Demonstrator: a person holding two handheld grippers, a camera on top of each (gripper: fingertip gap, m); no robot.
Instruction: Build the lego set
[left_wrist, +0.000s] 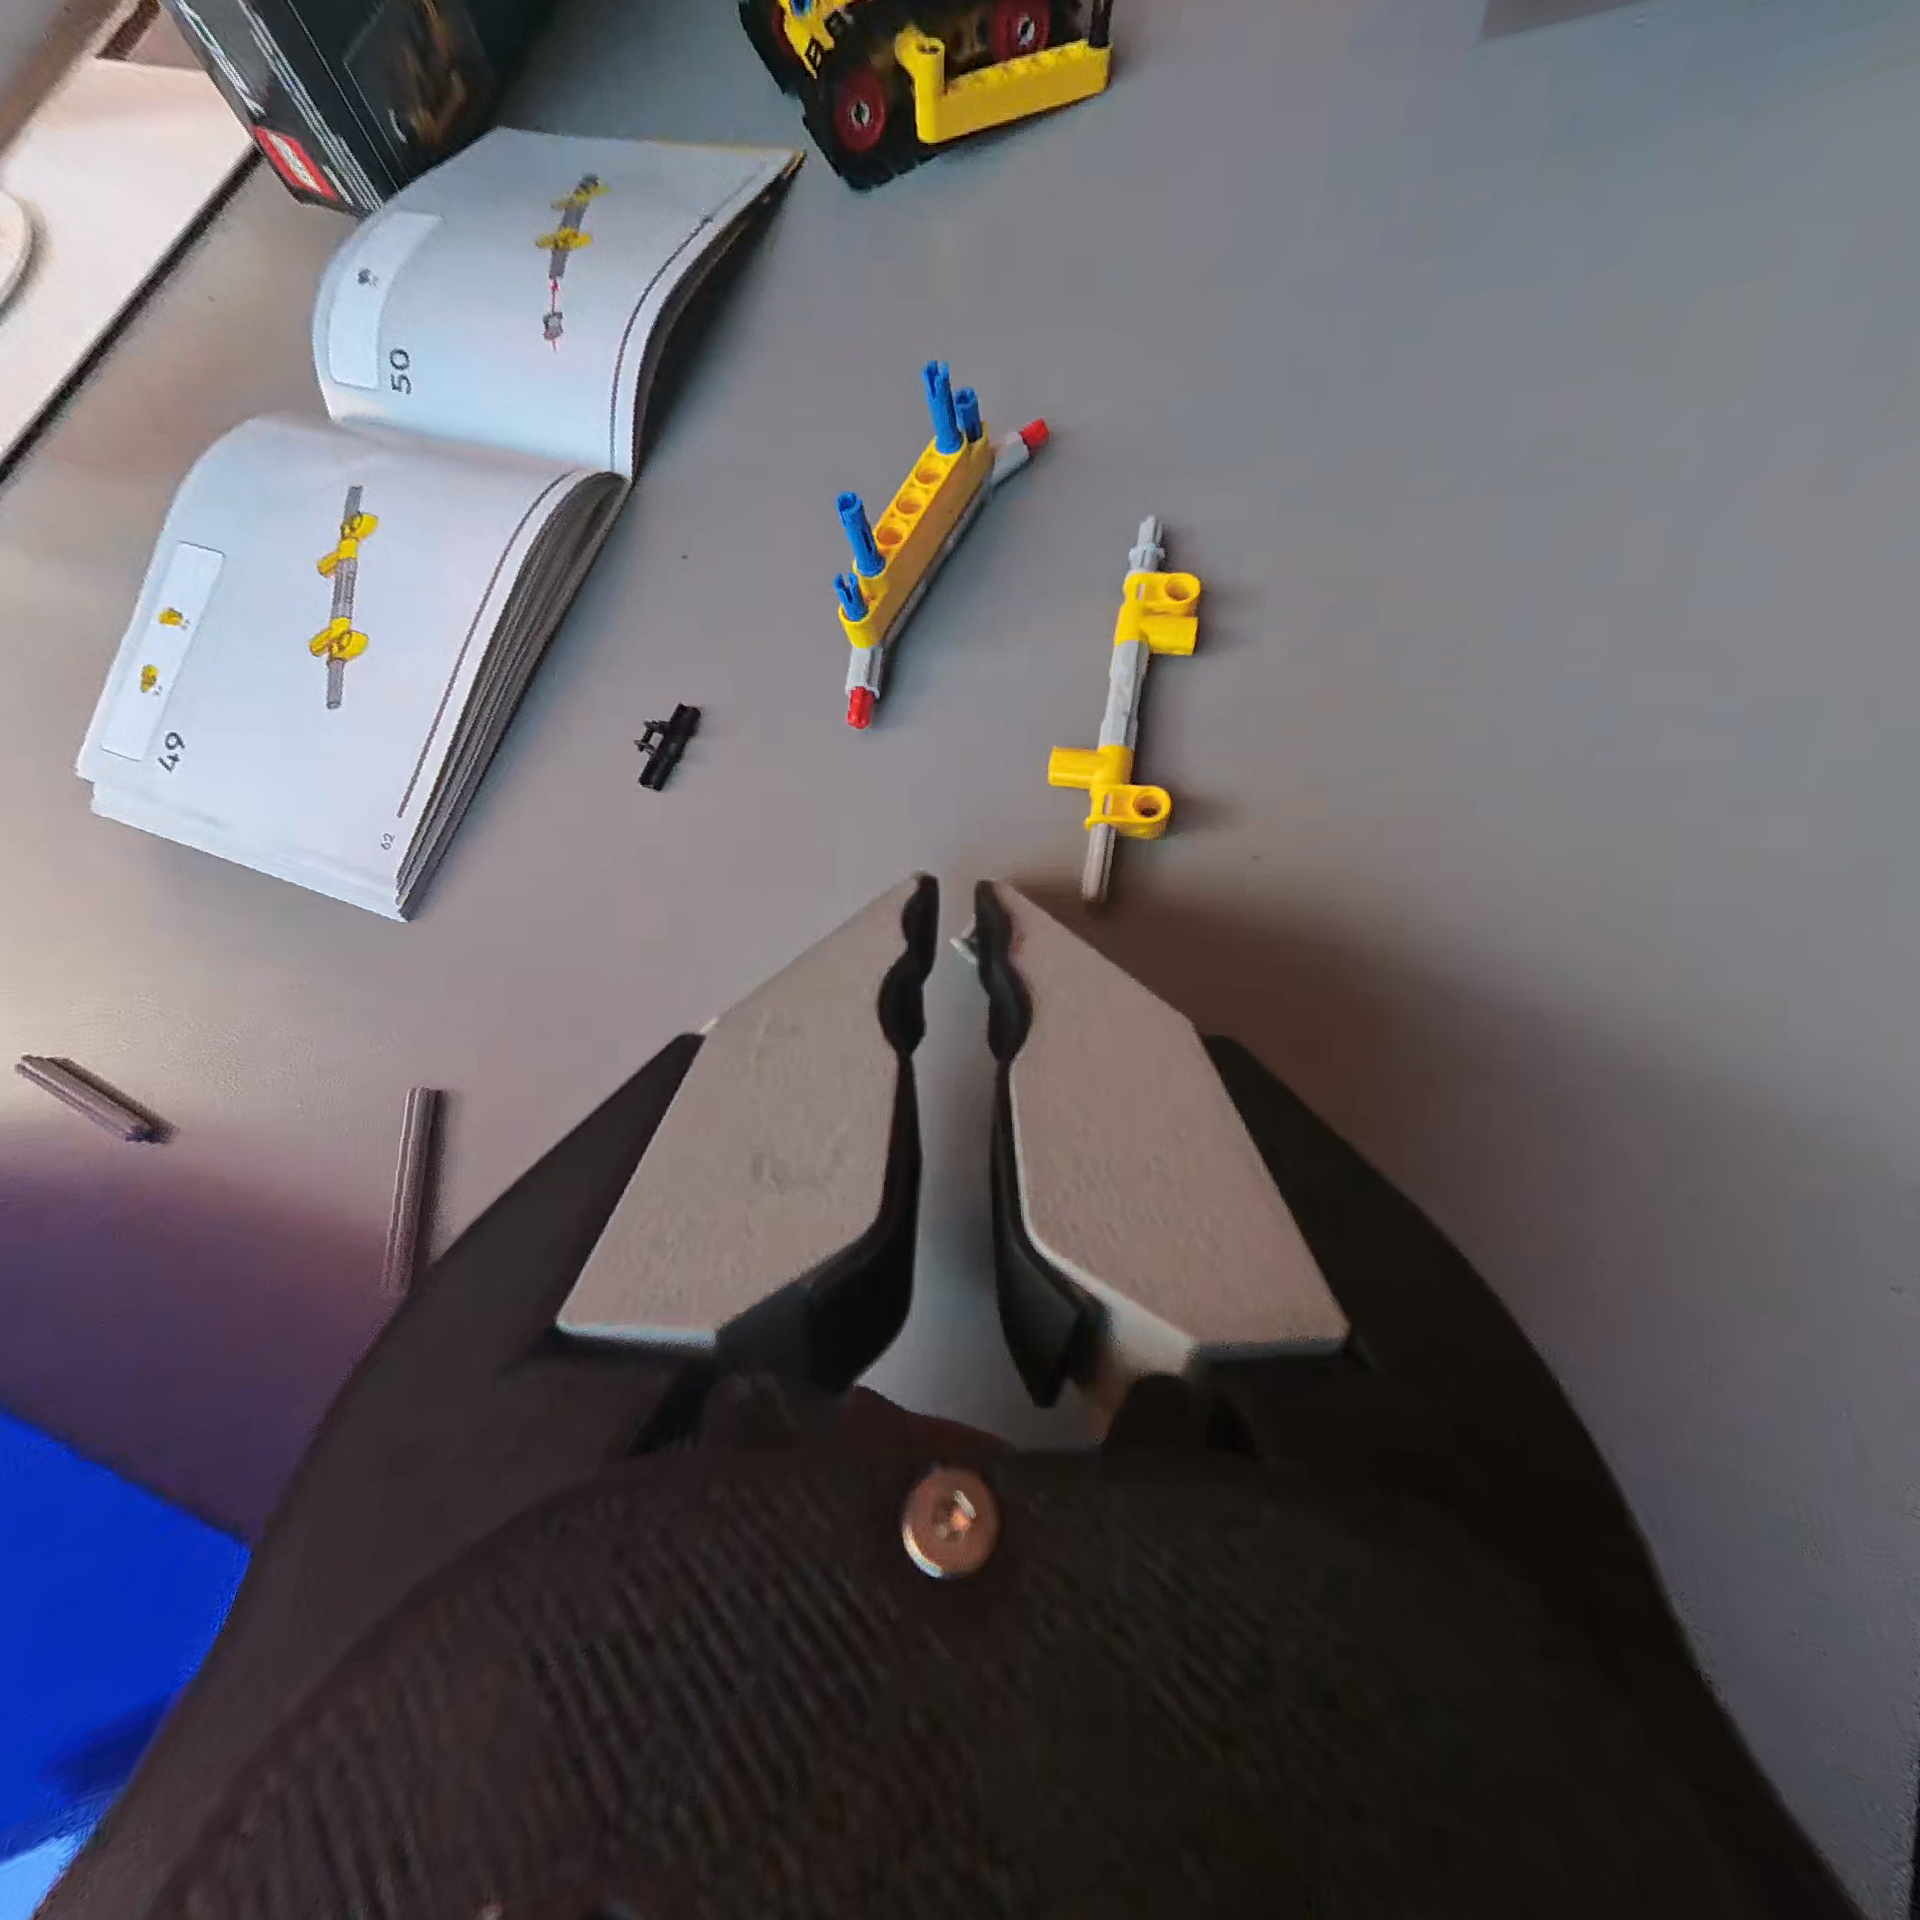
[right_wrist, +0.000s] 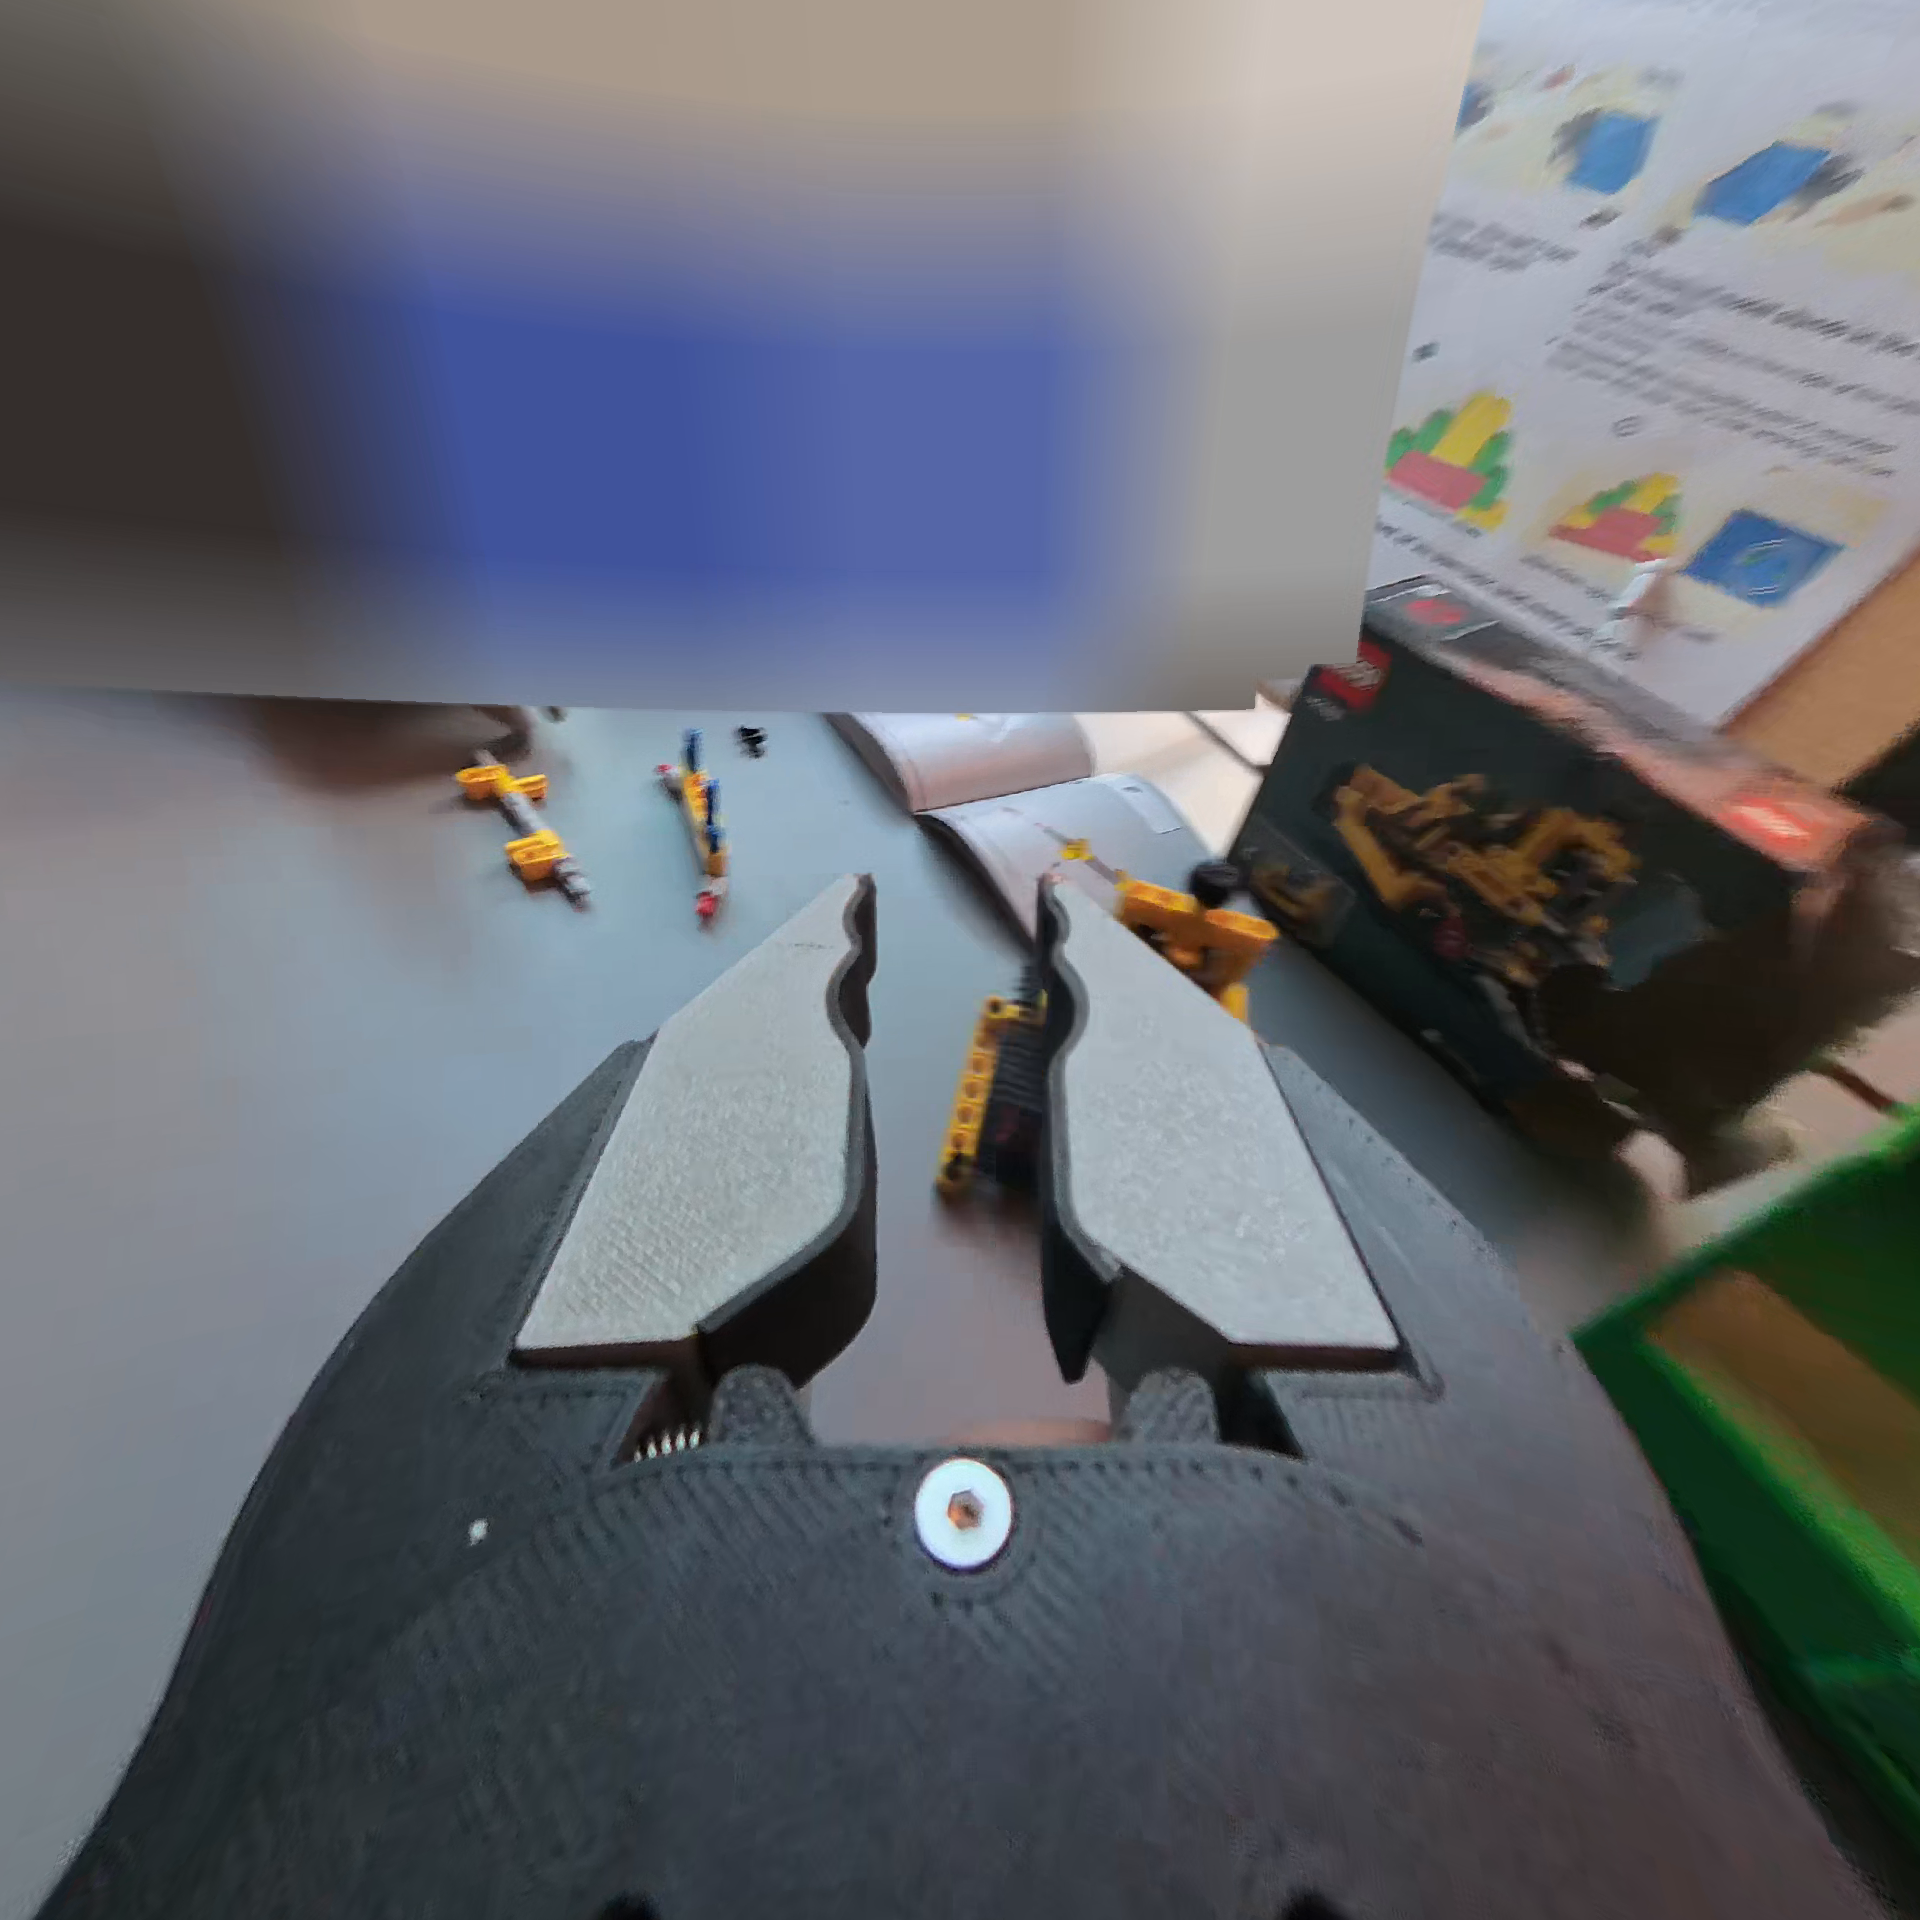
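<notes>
Grey table (left_wrist: 1455, 416) bears two yellow assemblies; left gripper (left_wrist: 956, 902) nearly closed, right gripper (right_wrist: 956, 899) spread.

- Bare grey tabletop (left_wrist: 1455, 364) lies open right of the grey axle with yellow connectors (left_wrist: 1127, 707).
- The yellow beam with blue pins (left_wrist: 914, 530) lies just left of that axle, a narrow lane between them.
- The open instruction booklet (left_wrist: 416, 540) and black box (left_wrist: 343, 94) crowd the left edge.
- The yellow vehicle (left_wrist: 935, 73) blocks the far edge.
</notes>
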